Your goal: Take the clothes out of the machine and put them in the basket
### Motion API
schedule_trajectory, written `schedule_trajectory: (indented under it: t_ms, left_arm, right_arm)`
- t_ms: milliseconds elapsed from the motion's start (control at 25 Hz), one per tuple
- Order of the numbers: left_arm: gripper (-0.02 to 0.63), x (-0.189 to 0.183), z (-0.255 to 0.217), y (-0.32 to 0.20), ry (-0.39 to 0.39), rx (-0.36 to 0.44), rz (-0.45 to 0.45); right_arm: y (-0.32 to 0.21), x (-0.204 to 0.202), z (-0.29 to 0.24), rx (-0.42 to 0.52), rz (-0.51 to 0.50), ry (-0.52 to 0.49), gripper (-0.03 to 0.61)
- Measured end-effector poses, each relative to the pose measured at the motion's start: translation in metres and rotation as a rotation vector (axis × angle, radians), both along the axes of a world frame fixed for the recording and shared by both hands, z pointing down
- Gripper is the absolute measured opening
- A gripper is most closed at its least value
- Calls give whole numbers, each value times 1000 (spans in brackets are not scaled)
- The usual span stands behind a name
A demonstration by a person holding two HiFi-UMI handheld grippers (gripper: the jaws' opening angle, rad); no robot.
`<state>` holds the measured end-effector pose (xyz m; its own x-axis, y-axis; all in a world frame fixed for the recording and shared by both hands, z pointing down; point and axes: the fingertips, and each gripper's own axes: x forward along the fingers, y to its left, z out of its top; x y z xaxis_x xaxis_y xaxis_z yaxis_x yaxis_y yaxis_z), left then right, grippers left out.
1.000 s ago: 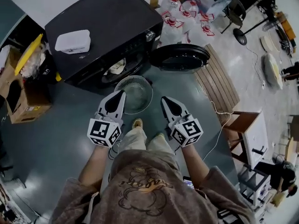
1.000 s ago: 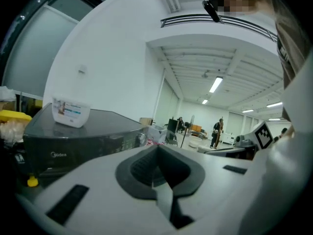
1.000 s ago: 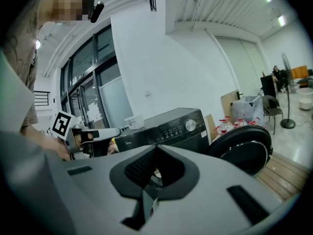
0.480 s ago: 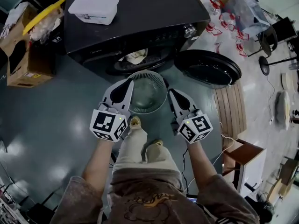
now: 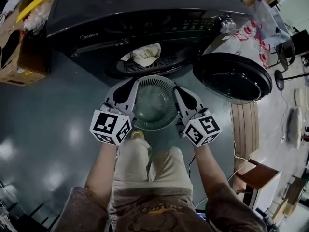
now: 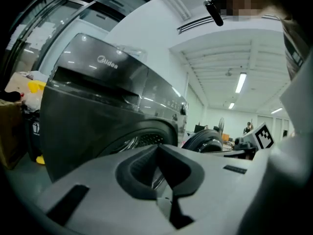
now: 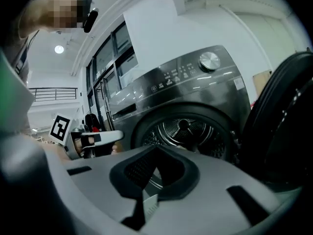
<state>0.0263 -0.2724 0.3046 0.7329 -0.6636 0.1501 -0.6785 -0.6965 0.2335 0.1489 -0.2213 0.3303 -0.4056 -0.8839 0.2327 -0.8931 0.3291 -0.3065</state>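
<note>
Clothes, a crumpled cream-white bundle (image 5: 144,55), lie in the mouth of the drum of the black front-loading washing machine (image 5: 145,13). Its round dark door (image 5: 234,76) hangs open to the right, so the opening is free. We have the round grey slatted plastic basket (image 5: 155,81) on the floor just before that opening, so a garment would travel little. Our left gripper (image 5: 132,83) and right gripper (image 5: 177,90) flank the basket's rim, both aimed at the drum, jaws pressed together with nothing between them. We judge that nothing has been moved out yet, and the jaws must part before reaching for the bundle.
</note>
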Motion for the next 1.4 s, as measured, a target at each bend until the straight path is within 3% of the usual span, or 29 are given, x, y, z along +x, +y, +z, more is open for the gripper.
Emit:
schedule_trajectory:
  t_ms: [200,600,880,1400]
  left_arm:
    - [6,0,59,-17,4,11,-41]
    - [6,13,128,-13,13,75,11]
    - [6,9,144,-1,21,93,-26]
    - [6,4,145,27,5,136,-75]
  right_arm:
    - [-21,-2,63,16,-5,-2,-3]
    - [-35,-11,135,106,-46,31,-3]
    - [-27,-14,155,145,-67,60,-3]
    - [-10,-14,145,210,-83,67,-3]
